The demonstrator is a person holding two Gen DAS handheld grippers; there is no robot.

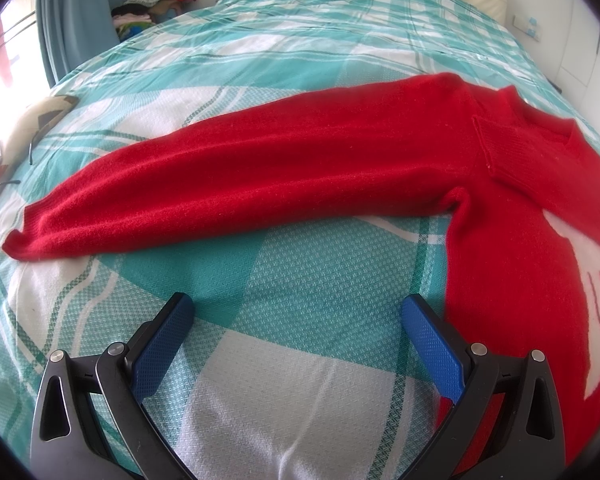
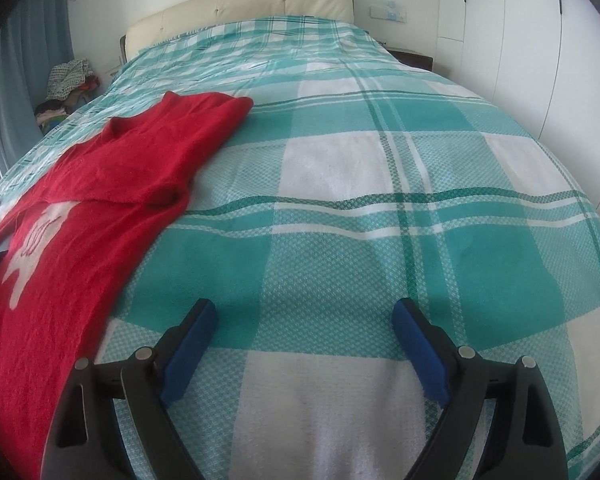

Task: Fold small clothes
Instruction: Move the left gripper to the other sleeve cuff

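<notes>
left gripper (image 1: 298,312) spread wide, empty, low over checked bedspread (image 1: 300,280) beside red sweater (image 1: 300,168). right gripper (image 2: 304,318) likewise released, clear of sweater. sleeve stretched flat. cream headboard (image 2: 240,8), blue curtain (image 2: 24,80) behind.

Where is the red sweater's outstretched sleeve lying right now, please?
In the left wrist view the sleeve stretches leftward across the checked bedspread, just beyond the open left gripper, its cuff toward the curtained window side.
</notes>
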